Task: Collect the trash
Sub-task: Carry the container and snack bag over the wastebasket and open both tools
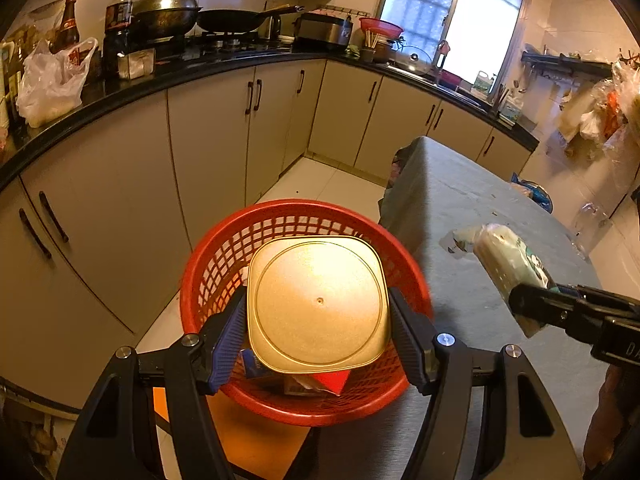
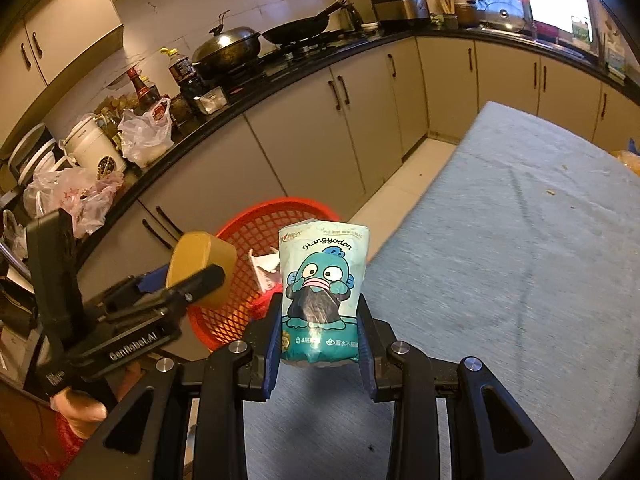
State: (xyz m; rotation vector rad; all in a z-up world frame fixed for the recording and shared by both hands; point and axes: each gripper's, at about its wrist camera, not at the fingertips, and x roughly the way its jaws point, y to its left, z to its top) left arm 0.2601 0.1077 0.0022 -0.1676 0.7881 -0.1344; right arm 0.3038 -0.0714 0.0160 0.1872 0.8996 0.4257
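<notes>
A squarish tan plastic tub (image 1: 319, 304) with rounded corners hangs bottom-up directly above the round red plastic mesh basket (image 1: 224, 264), which sits just beside the cloth-covered table's edge and holds crumpled wrappers (image 1: 316, 384). A soft teal tissue packet (image 2: 322, 292) printed with a cartoon fish stands upright, raised just right of the basket.

Left wrist view close above the red basket (image 1: 304, 312), facing the cabinets, right wrist view low over the surface (image 2: 520, 240), both sharing basket and stove counter (image 1: 240, 58).
</notes>
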